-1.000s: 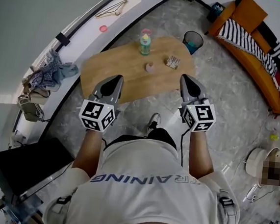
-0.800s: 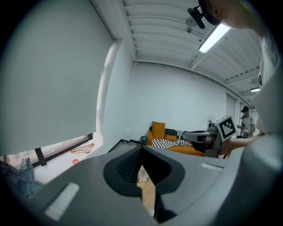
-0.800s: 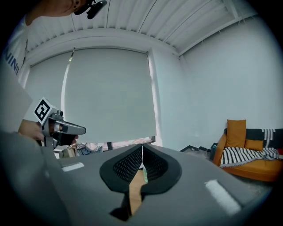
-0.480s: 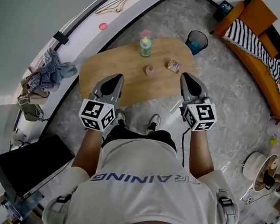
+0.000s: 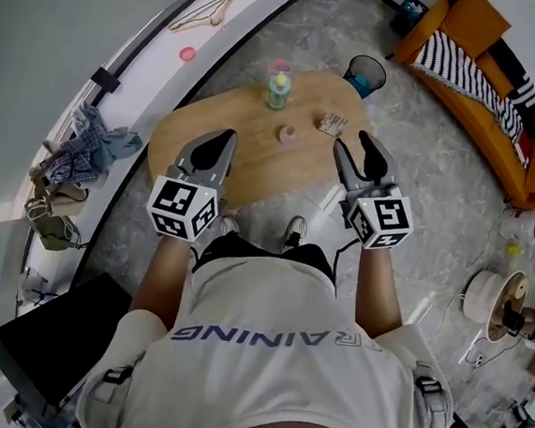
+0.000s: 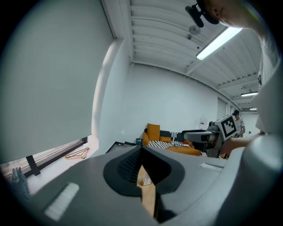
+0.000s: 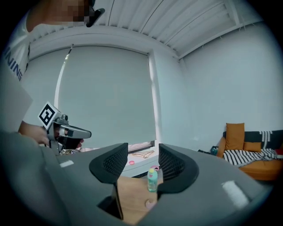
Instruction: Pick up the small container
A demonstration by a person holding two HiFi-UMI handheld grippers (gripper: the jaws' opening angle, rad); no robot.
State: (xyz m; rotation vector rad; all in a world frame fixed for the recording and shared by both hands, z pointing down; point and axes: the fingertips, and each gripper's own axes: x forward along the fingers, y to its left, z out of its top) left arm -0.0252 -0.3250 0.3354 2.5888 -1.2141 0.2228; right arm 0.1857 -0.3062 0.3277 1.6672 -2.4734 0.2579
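Note:
The small pink container (image 5: pixel 287 134) stands near the middle of the oval wooden table (image 5: pixel 200 131), and it also shows low in the right gripper view as the pink container (image 7: pixel 150 204). Both grippers hover above the table's near edge, well short of it. My right gripper (image 5: pixel 358 148) is to the container's right. Its jaws are opening, with nothing between them and only the table (image 7: pixel 130 196) visible through the gap. My left gripper (image 5: pixel 220 144) is to the container's left with its jaws together and nothing held.
A green bottle with a pink cap (image 5: pixel 278 87) and a small patterned box (image 5: pixel 332 123) share the table. A blue bin (image 5: pixel 366 75) stands beyond it and an orange sofa (image 5: pixel 503 118) at the right. Clothes (image 5: pixel 86 139) lie by the white ledge (image 5: pixel 170 53) on the left.
The right gripper's jaws have gone from together to apart. Both grippers have shifted slightly toward the table. The left gripper's jaws stay together.

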